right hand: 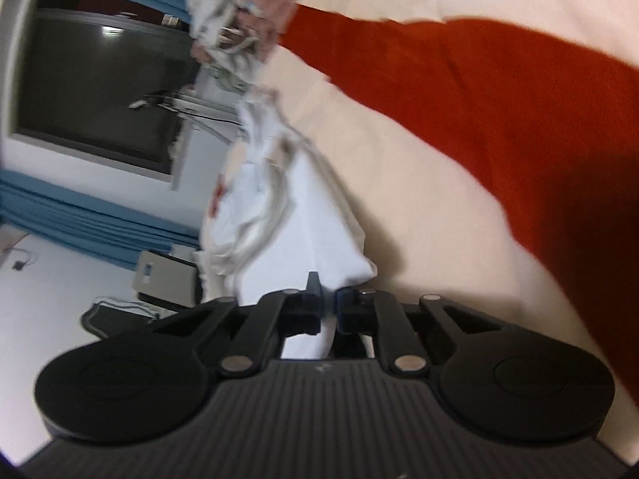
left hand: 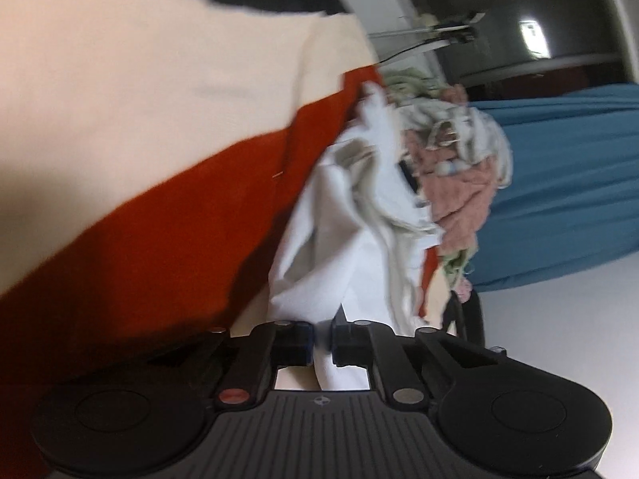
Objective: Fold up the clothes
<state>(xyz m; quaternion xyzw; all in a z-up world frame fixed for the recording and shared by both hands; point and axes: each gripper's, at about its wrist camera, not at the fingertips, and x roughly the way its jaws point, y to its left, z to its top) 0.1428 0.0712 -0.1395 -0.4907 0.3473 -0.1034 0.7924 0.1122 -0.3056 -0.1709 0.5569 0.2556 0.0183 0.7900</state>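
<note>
Both grippers are pinched tight on the white garment point(left hand: 339, 239): the left gripper point(left hand: 321, 345) and the right gripper point(right hand: 329, 311) each clamp cloth at lower centre, the fabric running up-frame toward the heap of clothes point(left hand: 451, 151).

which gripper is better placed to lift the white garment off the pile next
Neither clearly: both are already clamped on it. The left gripper is shut on the white garment, and the right gripper pinches white cloth too. Lifting with both together looks best, since the garment trails into the clothes pile.
</note>
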